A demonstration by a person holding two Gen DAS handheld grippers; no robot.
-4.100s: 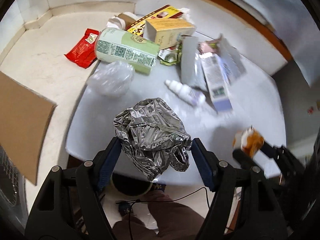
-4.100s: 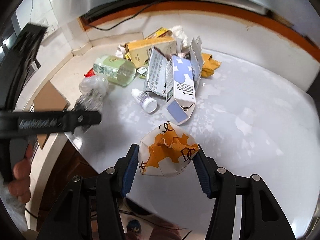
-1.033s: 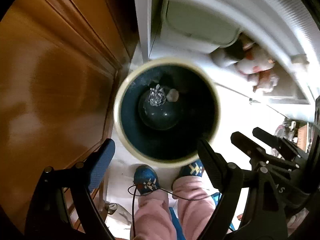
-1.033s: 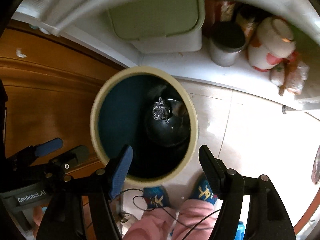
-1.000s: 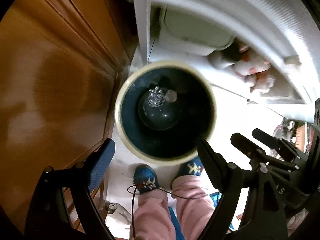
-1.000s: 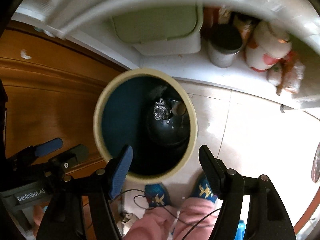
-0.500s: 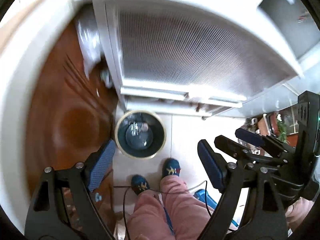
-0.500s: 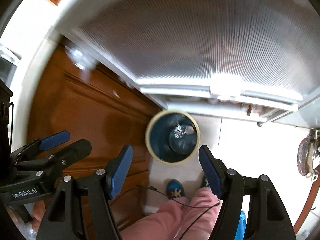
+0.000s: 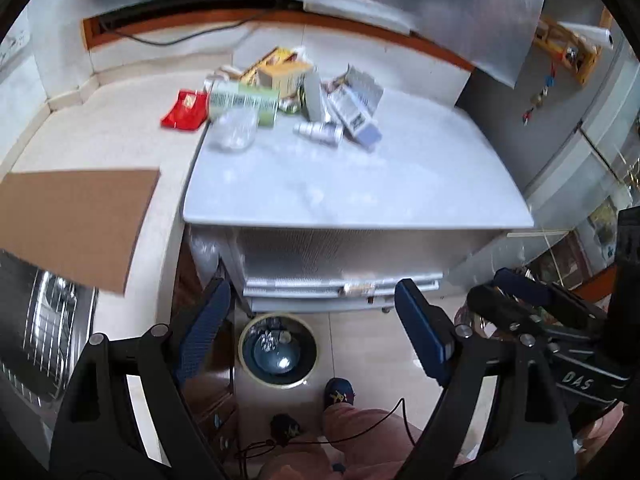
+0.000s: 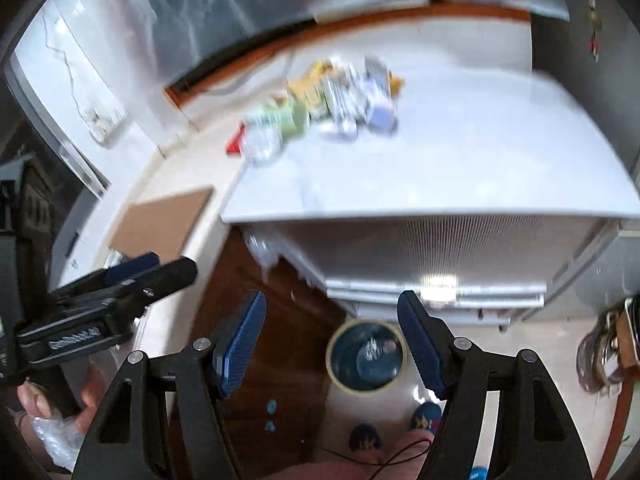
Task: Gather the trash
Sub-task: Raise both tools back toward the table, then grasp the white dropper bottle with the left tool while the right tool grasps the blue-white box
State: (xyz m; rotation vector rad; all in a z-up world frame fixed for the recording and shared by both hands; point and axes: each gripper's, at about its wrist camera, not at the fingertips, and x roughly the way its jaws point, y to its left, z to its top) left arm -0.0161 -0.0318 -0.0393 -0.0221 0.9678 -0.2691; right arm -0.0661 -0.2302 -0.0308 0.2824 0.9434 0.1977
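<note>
A heap of trash (image 9: 296,96) lies at the far side of the white table top (image 9: 360,184): a green cylindrical pack (image 9: 244,102), a red wrapper (image 9: 185,110), a clear plastic wad (image 9: 234,132), a small white bottle (image 9: 320,131) and cartons. In the right wrist view the same trash heap (image 10: 324,108) is blurred. The round bin (image 9: 278,350) stands on the floor below the table's front edge, with crumpled foil inside. My left gripper (image 9: 316,320) is open and empty, high above the bin. My right gripper (image 10: 332,336) is open and empty too, beside the bin (image 10: 366,356).
A brown cardboard sheet (image 9: 76,216) lies on the beige counter at the left, above a wire rack (image 9: 44,336). A wooden cabinet (image 10: 272,320) sits under the counter. The person's feet (image 9: 338,392) stand next to the bin. A grey appliance (image 9: 560,92) rises at the right.
Both grippers have risen from just over the bin to above table height and tilted up, so the table top and trash heap have come into view. Both stay open and empty.
</note>
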